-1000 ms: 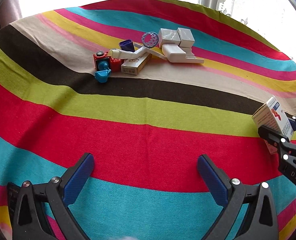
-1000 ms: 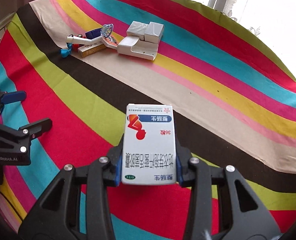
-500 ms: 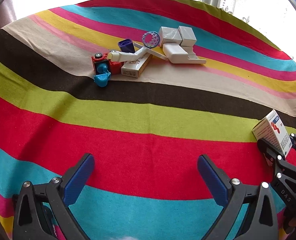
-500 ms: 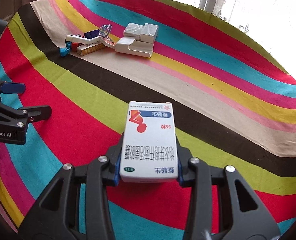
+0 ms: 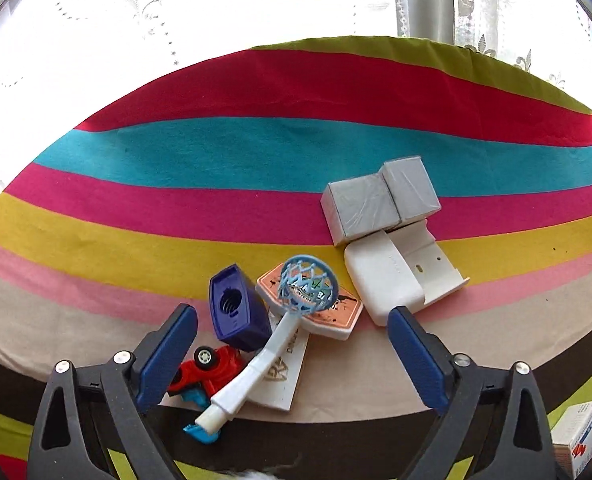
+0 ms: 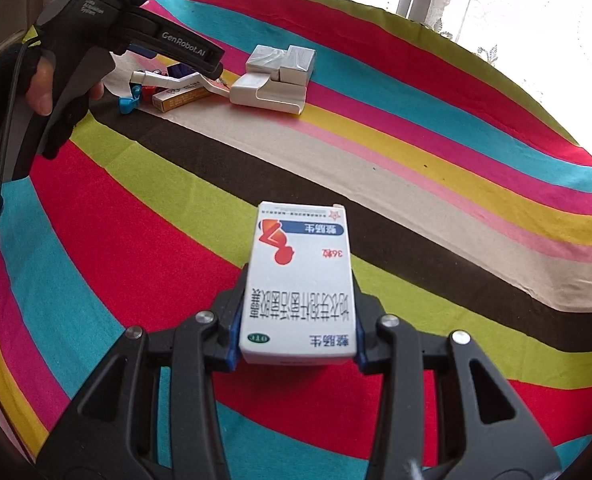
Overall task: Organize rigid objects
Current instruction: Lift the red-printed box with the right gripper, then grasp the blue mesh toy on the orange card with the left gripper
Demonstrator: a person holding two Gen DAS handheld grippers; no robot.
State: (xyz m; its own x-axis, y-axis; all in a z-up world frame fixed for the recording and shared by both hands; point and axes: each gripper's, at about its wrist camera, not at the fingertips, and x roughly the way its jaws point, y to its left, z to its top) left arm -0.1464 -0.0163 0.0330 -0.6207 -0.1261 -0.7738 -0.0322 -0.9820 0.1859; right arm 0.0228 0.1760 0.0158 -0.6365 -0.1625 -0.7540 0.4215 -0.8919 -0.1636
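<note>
striped cloth (image 5: 296, 148) in bright bands covers the whole surface, with a lace curtain (image 5: 176, 12) glowing white behind it. on the beige and yellow bands lies a loose heap: a dark blue sharpener (image 5: 238, 308), a toy hoop with a blue net (image 5: 307, 290) on a white handle, its orange backboard (image 5: 335, 312), a red toy car (image 5: 212, 366), a flat carton (image 5: 284, 376) underneath, a white plastic holder (image 5: 399, 276), and two grey boxes (image 5: 379, 200) touching it at the back.

left gripper (image 5: 292, 344) hangs over this heap with its blue pads either side of the sharpener, hoop and backboard; the jaws are closing, but they press on nothing yet. in the right wrist view a gloved hand (image 6: 40, 80) carries it above the pile.

right gripper (image 6: 296, 340) is pinching a white medicine box (image 6: 299, 280) by its two narrow sides, near the lower end, well apart from the heap and above the red and green bands.

the box looks like thin card, light and fairly stiff but easy to dent, so a side grip near the middle seems safest. the hoop's net looks flimsy; its white handle is likely the better place to hold. the sharpener is hard, smooth plastic and may slip unless taken across its flat faces. which piece the left pads are meant for i cannot tell.
</note>
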